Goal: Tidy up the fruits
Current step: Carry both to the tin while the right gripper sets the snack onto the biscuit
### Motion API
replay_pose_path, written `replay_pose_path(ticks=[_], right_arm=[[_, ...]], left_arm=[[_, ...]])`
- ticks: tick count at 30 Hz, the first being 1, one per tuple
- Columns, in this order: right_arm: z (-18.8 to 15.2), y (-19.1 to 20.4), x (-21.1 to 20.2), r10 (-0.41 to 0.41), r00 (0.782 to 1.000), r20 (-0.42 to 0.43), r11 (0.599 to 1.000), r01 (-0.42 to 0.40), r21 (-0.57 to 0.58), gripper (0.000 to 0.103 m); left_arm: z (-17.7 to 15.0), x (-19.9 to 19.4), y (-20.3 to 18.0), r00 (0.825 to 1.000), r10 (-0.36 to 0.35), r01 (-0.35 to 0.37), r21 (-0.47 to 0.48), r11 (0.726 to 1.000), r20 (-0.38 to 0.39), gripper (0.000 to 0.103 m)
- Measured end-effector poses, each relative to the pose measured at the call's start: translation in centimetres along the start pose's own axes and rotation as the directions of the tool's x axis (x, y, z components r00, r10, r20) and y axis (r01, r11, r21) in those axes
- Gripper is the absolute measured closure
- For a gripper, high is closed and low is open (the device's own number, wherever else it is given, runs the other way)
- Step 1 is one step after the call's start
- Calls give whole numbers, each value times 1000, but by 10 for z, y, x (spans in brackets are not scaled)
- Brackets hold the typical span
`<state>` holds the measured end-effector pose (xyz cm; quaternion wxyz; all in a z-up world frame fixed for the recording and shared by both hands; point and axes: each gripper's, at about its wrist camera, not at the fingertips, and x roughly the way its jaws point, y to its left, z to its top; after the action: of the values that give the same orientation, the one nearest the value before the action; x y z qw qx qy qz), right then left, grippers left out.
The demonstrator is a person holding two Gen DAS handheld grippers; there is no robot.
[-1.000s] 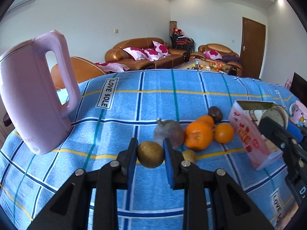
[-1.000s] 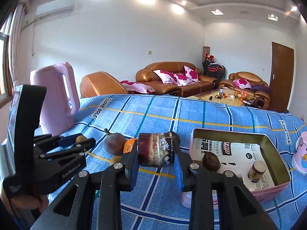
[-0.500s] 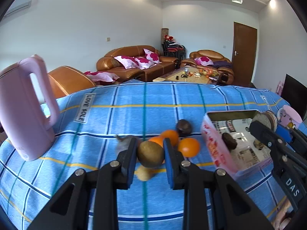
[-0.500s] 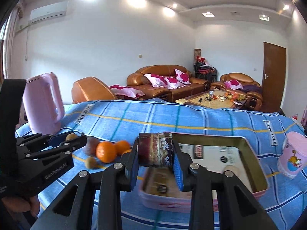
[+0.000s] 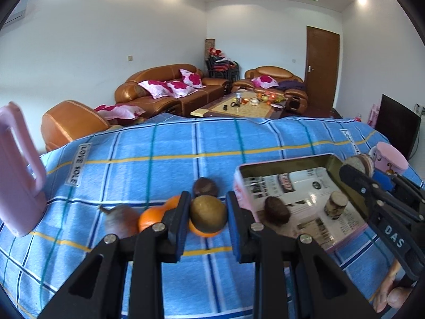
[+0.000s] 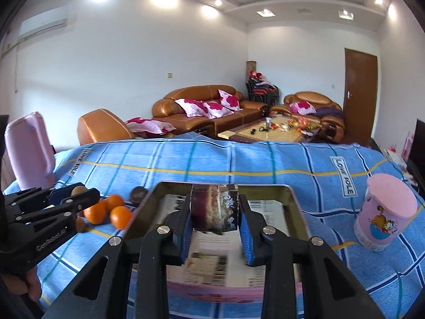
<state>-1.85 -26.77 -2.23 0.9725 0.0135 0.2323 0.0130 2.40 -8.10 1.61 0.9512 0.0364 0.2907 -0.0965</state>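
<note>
My left gripper (image 5: pixel 208 214) is shut on a round olive-brown fruit (image 5: pixel 208 214), held above the blue checked cloth just left of the pink tin tray (image 5: pixel 342 235). My right gripper (image 6: pixel 215 212) is shut on a short dark sugarcane piece (image 6: pixel 214 208) over the tray (image 6: pixel 293 204). On the cloth lie oranges (image 5: pixel 152 218) (image 6: pixel 120 216), a grey-purple fruit (image 5: pixel 120 219) and a dark round fruit (image 5: pixel 205 187). In the tray lie a dark fruit (image 5: pixel 276 210) and a cane piece (image 5: pixel 335 206). The right gripper also shows at the right of the left wrist view (image 5: pixel 358 163).
A pink kettle (image 5: pixel 18 180) (image 6: pixel 29 148) stands at the cloth's left. A pink lidded cup (image 6: pixel 385 211) (image 5: pixel 390 156) stands right of the tray. Sofas and a coffee table lie beyond the table's far edge.
Both grippers have moved right with their loads. The left one now hangs beside the tray's left wall; the right one has come over the tray's middle.
</note>
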Motion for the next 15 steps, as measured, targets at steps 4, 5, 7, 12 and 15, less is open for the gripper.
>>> replay_pose_path(ticks=[4, 5, 7, 12, 15], right_arm=[[0, -15, 8, -36, 999, -23, 999, 36, 14, 70], [0, -18, 10, -47, 998, -30, 999, 47, 16, 70], [-1, -25, 16, -60, 997, -50, 998, 61, 16, 70], [-4, -31, 28, -69, 992, -106, 998, 70, 5, 70], [-6, -29, 34, -76, 989, -127, 997, 74, -21, 70]], left_arm=[[5, 7, -19, 1000, -27, 27, 19, 999, -3, 75], [6, 9, -22, 999, -34, 34, 22, 999, -6, 75], [7, 14, -31, 999, -50, 51, 23, 998, -18, 75], [3, 24, -50, 996, -77, 79, 39, 996, -44, 75], [-1, 30, -57, 995, -81, 84, 45, 995, -59, 75]])
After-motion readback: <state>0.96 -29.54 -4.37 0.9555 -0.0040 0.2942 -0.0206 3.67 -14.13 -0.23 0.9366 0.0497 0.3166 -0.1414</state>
